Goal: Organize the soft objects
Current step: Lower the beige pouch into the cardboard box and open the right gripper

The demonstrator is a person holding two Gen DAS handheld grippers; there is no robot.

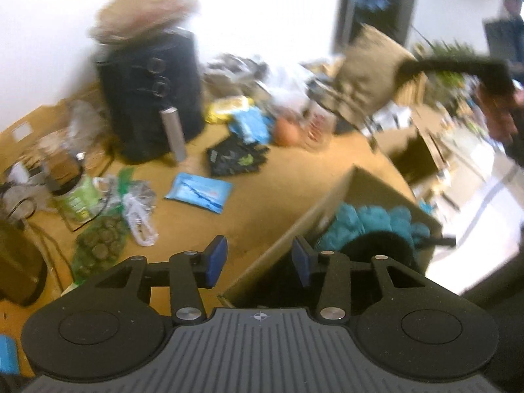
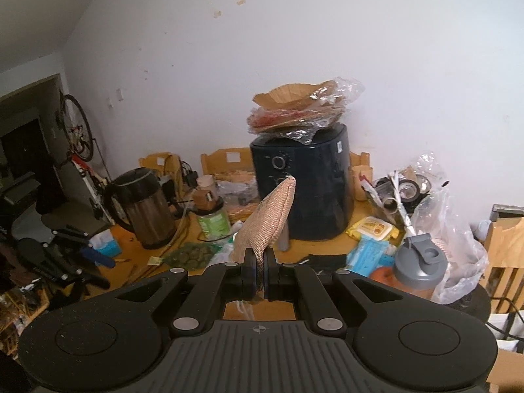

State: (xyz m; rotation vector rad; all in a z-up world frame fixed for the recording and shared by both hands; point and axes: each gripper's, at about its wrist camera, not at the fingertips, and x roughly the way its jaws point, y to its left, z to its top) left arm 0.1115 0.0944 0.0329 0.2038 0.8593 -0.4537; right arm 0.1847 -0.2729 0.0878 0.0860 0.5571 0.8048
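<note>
Looking past my right claw (image 2: 260, 273), the biggest thing is the black air fryer (image 2: 303, 183), round-bodied, glossy, straight ahead of the tips with crumpled brown paper liners (image 2: 299, 108) stacked on top. Left of the claw stands a dark metal kettle (image 2: 144, 209). The right jaws are clenched on a tan woven pouch (image 2: 267, 219), coarse mesh weave, flat and pointed, sticking up forward from the pads. My left claw (image 1: 258, 260) is released, blue pads (image 1: 216, 257) partly apart, nothing between them. Just right of and under it sits an open cardboard box (image 1: 357, 185) with fuzzy teal gloves (image 1: 347, 226) and something black inside. Ahead left on the wood table (image 1: 249, 209): a flat blue wipes pack (image 1: 199, 191), blurred.
</note>
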